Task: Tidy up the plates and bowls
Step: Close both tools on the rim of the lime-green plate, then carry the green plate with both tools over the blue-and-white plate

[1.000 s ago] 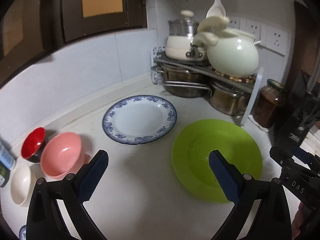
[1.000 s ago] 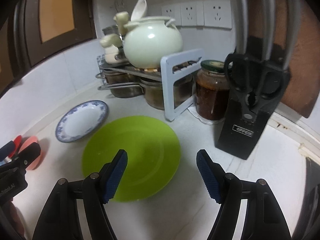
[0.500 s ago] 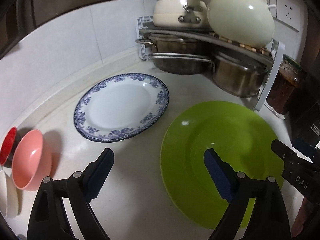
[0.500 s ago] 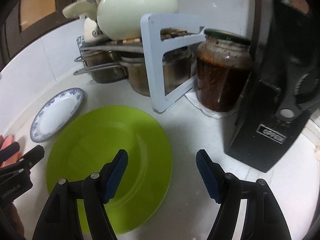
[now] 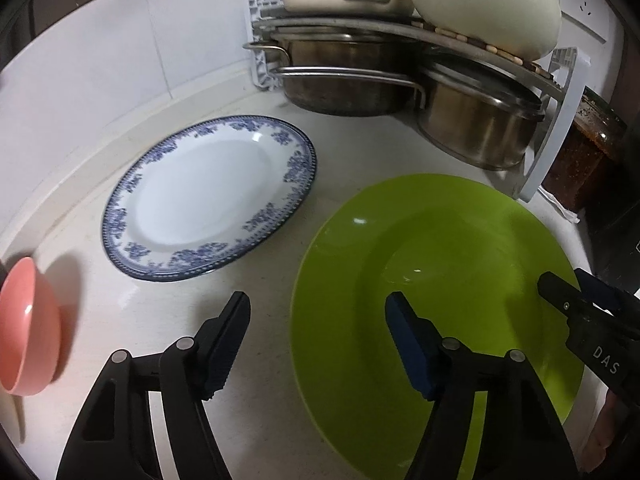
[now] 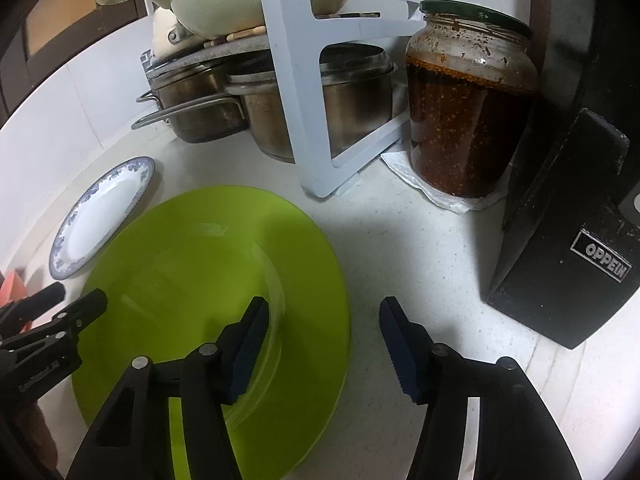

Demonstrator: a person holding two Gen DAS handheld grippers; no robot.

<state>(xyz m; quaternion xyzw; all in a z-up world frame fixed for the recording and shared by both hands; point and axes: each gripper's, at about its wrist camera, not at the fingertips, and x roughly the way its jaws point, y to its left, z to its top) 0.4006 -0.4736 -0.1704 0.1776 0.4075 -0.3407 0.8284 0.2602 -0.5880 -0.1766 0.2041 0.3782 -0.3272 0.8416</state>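
Left gripper [image 5: 318,328] and right gripper [image 6: 324,330] straddle opposite rims of the green plate [image 5: 440,248], jaws closing, pads not yet touching.

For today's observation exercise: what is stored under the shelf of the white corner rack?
Under the white rack sit two steel pots, side by side on the counter, both lidded. Their contents cannot be seen, and the rack's side panel covers part of the right one.

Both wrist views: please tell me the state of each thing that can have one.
Green plate: flat, empty.
Blue plate: flat, empty.
Pink bowl: tipped on its side, empty.
Jar: upright, lidded, nearly full.
Left gripper: closing over green plate's rim.
Right gripper: closing over its opposite rim.
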